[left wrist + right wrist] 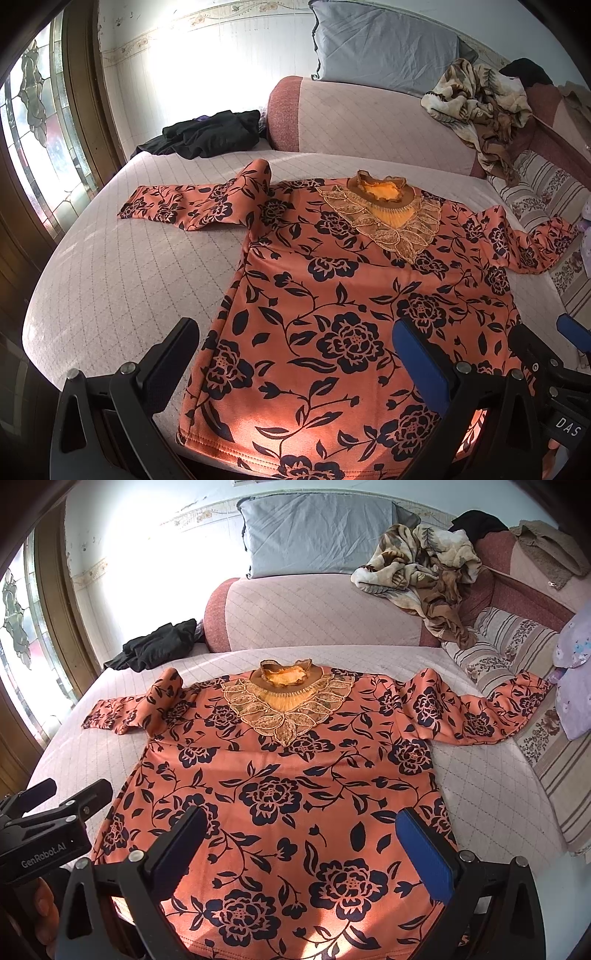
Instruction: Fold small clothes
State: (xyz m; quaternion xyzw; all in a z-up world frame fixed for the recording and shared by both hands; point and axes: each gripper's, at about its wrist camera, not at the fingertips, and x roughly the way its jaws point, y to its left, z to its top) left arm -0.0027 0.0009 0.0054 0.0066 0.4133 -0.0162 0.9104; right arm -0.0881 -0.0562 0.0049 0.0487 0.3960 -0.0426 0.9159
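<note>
An orange top with dark floral print [332, 314] [295, 794] lies flat, front up, on the quilted pink bed, both sleeves spread out to the sides. Its lace collar [384, 206] [288, 701] points away from me. My left gripper [295, 339] hovers open over the lower left part of the top near the hem, nothing between its fingers. My right gripper [303, 827] hovers open over the lower right part, also empty. The left sleeve [192, 203] is bent at the elbow. The right sleeve [480, 709] reaches onto a striped cushion.
A black garment [210, 133] [159, 646] lies at the bed's far left corner. A crumpled floral blanket [421, 572] and a grey pillow [317, 531] rest on the padded headboard [314, 616]. Striped cushions [517, 650] lie at the right. A stained-glass door [37, 129] stands at the left.
</note>
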